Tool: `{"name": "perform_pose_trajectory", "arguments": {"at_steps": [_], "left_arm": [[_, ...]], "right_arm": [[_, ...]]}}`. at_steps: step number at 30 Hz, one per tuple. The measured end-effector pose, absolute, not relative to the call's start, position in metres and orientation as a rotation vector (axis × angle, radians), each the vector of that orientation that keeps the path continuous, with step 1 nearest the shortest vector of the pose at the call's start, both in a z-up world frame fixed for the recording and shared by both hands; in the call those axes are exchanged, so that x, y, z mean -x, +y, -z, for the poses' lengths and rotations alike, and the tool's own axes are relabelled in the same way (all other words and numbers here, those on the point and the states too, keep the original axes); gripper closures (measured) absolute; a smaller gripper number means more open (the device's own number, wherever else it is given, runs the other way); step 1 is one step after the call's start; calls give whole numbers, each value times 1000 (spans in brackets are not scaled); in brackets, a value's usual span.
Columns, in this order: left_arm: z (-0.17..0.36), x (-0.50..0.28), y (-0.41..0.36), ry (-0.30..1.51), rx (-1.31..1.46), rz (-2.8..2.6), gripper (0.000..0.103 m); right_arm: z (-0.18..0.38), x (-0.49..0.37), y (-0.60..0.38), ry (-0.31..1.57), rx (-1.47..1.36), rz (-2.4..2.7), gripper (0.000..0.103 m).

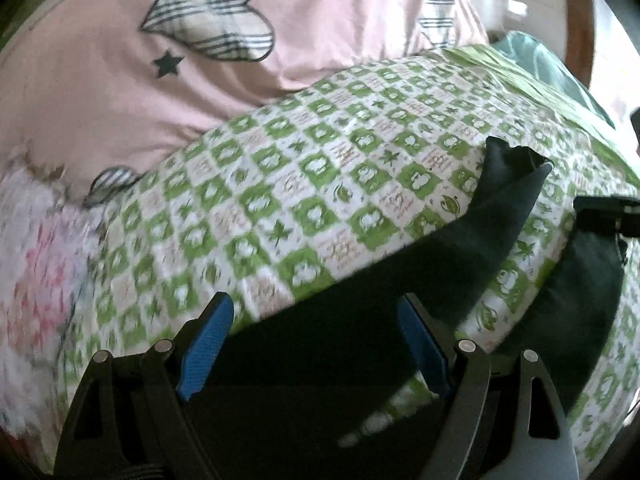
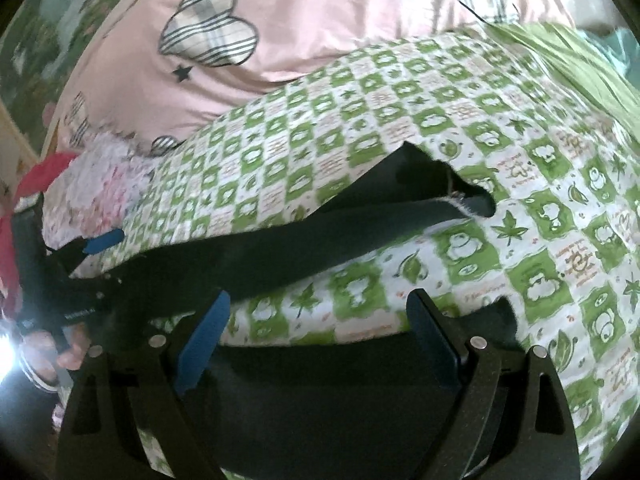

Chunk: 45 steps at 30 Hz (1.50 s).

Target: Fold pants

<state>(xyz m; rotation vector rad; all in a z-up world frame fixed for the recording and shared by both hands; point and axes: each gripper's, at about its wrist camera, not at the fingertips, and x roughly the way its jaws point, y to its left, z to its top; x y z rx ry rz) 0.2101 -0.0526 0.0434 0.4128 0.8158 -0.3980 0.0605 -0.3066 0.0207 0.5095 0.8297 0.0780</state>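
Note:
Dark pants [image 1: 508, 216] lie spread on a green-and-white checked bedcover [image 1: 304, 184]. In the left wrist view one leg runs up to the right and a second leg [image 1: 584, 280] lies farther right. My left gripper [image 1: 316, 344] is open, with its blue pads [image 1: 208, 344] wide apart over the dark waist end. In the right wrist view the pants [image 2: 320, 240] stretch leftward, with the hem [image 2: 452, 196] lifted. My right gripper [image 2: 320, 340] is open over dark cloth [image 2: 320, 396]. The left gripper [image 2: 100, 244] shows at the left edge.
A pink sheet with plaid hearts [image 1: 216, 16] lies beyond the checked cover. A floral pink-and-white cloth [image 1: 36, 264] lies at the left. Teal fabric [image 1: 560, 68] and a wooden frame [image 1: 576, 16] lie at the far right. A hand in a striped sleeve [image 2: 44, 364] holds the left gripper.

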Motion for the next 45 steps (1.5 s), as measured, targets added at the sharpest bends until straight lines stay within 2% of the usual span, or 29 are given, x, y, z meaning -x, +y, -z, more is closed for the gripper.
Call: {"name": "perform_pose_trajectory", "arguments": {"at_steps": [10,18,19,20,21,22,23,24,25,26,29,33,45], "left_arm": [[-17,-267,-70,953,-503,658,19],[18,-280,-74,1102,-603,786,21],[22,-280,-75,1121,-599,798,28],[24,-280,-76,1133,-586,811,32],[25,-280,-77,1143,-569,824,42],[25,-277,-77,1153,-549,843,56],[25,-274,-77,1151,-543,855,64],[25,-270,-78,1145,-544,862,81],[24,-262,-78,1133,-551,862,91],[23,-256,-78,1122,-557,860,93],[14,-232,-75,1080,-547,855,97],[-5,-203,-68,1018,-502,840,98],[-50,-125,-36,925,-346,791,99]], "right_arm": [[-4,-93,-348,878,-770,-35,13],[8,-111,-372,889,-909,13,13],[9,-113,-373,896,-912,20,15],[11,-115,-373,901,-916,23,26],[13,-116,-373,906,-918,24,32],[15,-117,-374,916,-919,26,42],[17,-117,-374,925,-918,28,53],[19,-117,-374,929,-911,37,59],[20,-116,-374,929,-905,44,67],[21,-114,-374,926,-905,44,75],[17,-106,-373,906,-891,46,86],[8,-95,-369,883,-862,34,90],[-26,-54,-360,837,-840,-16,91]]}}
